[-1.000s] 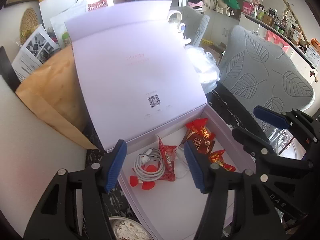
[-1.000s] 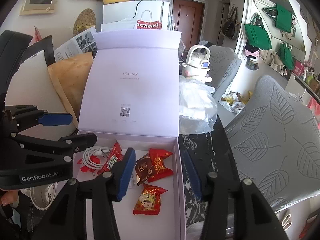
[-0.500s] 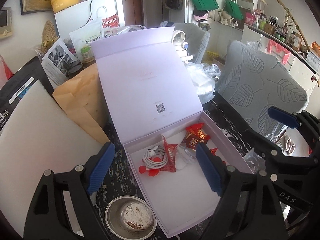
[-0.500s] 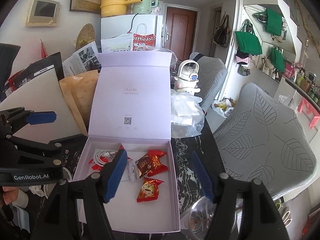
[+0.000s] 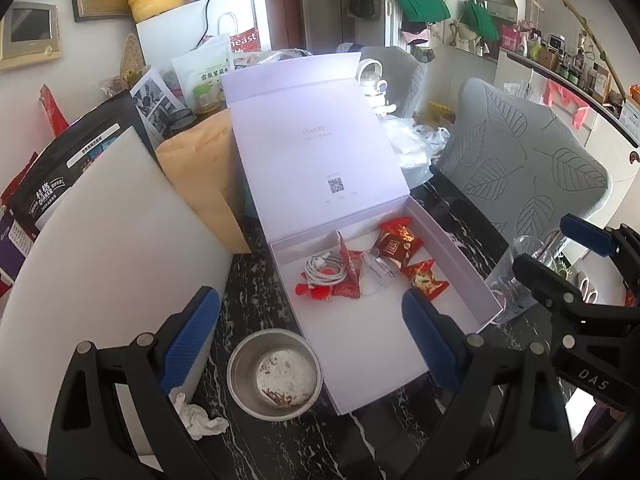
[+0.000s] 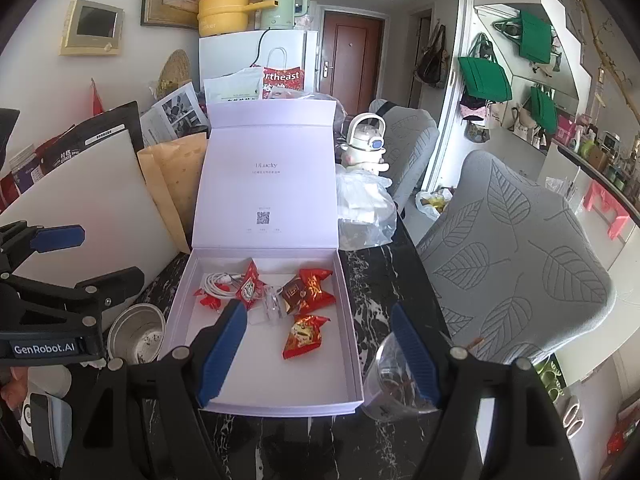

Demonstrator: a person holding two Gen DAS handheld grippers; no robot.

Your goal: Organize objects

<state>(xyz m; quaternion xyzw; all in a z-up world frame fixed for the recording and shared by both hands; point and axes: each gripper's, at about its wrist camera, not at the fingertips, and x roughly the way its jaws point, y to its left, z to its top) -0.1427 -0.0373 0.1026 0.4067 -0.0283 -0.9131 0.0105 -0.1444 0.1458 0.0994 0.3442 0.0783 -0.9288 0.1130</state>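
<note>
An open lilac gift box (image 5: 380, 344) (image 6: 256, 368) lies on the black marble table (image 5: 256, 280), its lid (image 5: 316, 140) (image 6: 268, 184) standing up behind it. Inside lie red candy packets (image 5: 396, 242) (image 6: 304, 334), a coiled white cable (image 5: 324, 270) (image 6: 218, 282) and a small clear item (image 6: 274, 306). My left gripper (image 5: 308, 294) hovers over the box's near left corner, its jaws opening with nothing between them. My right gripper (image 6: 316, 309) hangs above the box's near right side, open and empty.
A metal bowl (image 5: 274, 372) (image 6: 138, 334) sits left of the box beside a crumpled tissue (image 5: 198, 416). A drinking glass (image 5: 516, 276) (image 6: 394, 380) stands at the box's right front corner. A white board (image 5: 100, 260) and a brown envelope (image 5: 200, 168) lean at the left. Grey chairs (image 6: 516, 248) stand to the right.
Both grippers have drawn back and upward from the box and their jaws have widened. The bowl, the glass and more of the table have come into view.
</note>
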